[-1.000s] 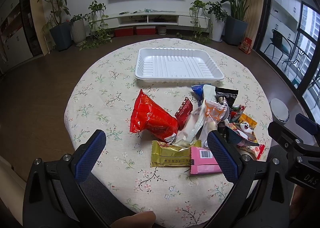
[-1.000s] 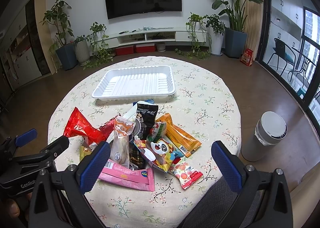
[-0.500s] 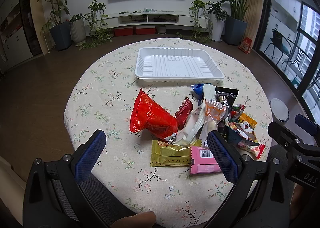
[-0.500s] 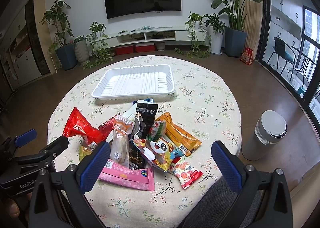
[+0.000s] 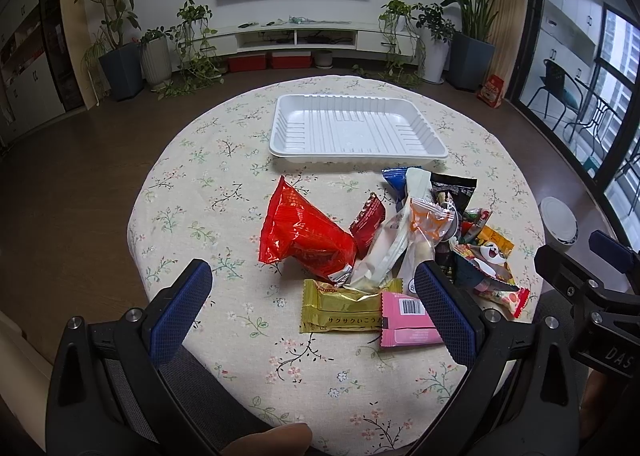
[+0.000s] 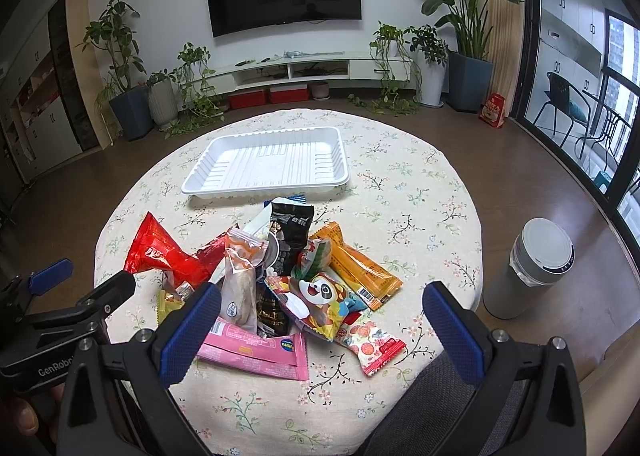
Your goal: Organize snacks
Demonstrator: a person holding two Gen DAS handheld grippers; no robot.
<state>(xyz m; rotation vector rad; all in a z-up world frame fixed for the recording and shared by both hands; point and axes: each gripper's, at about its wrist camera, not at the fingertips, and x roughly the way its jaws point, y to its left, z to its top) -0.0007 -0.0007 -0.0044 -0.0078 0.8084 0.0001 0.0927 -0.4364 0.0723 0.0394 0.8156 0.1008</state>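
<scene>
gold packet (image 5: 340, 310) plain from left, mostly hidden from right

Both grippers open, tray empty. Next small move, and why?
Probably ease the left hand-held gripper forward and down onto the gold packet. It lies flat at the pile's near edge, largely uncovered, and sits between the open jaws; the white tray holds nothing yet.

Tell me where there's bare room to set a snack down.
The white tray is empty. Cloth is bare left of the red bag and right of the orange packet, toward the table's edges. The snack pile between tray and both open claws is crowded.
</scene>
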